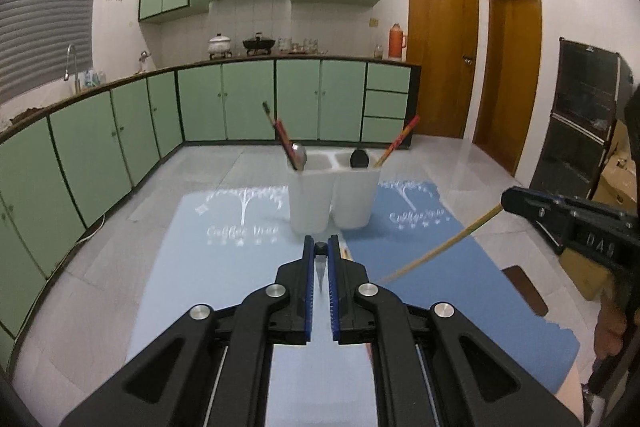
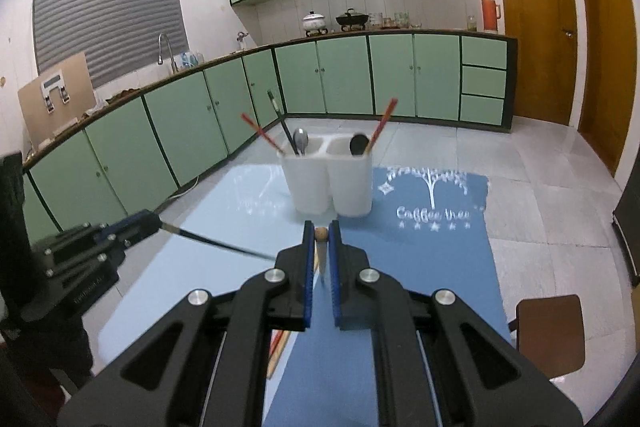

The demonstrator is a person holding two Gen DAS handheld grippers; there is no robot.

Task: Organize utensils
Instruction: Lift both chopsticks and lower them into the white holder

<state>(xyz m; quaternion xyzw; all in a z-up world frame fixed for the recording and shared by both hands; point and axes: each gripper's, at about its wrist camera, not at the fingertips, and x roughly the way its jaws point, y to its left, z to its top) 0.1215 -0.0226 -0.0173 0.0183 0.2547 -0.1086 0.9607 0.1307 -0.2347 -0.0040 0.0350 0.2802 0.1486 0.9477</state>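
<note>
- The left gripper (image 1: 321,247) sits at lower centre of its own view, jaws clamped on a black chopstick (image 1: 321,269) seen end-on between the blue pads (image 1: 307,267).
- In the right wrist view that gripper (image 2: 158,223) comes in from the left edge, and the black chopstick (image 2: 224,245) slants down to the right from its tip.
- The right gripper (image 2: 321,233) sits at lower centre of its own view, jaws clamped on a wooden chopstick (image 2: 321,247) whose round end shows between the pads (image 2: 308,259).
- In the left wrist view the right gripper (image 1: 506,201) enters from the right edge, and the wooden chopstick (image 1: 436,247) slants down to the left from it.
- A white two-compartment holder (image 1: 332,203) stands at mid-frame, on the seam between a pale mat (image 1: 208,267) and a blue mat (image 1: 460,283).
- Its left compartment holds a metal spoon (image 2: 301,139), a red chopstick (image 2: 262,133) and a dark chopstick (image 2: 282,121), all leaning left.
- Its right compartment holds a black spoon (image 2: 359,143) and a red chopstick (image 2: 383,123) leaning right.
- More chopsticks (image 2: 278,351) lie on the mats at the bottom of the right wrist view, partly hidden by the gripper.
- Green cabinets (image 1: 248,99) fill the background, with a person's hand (image 1: 610,327) at the right edge.
</note>
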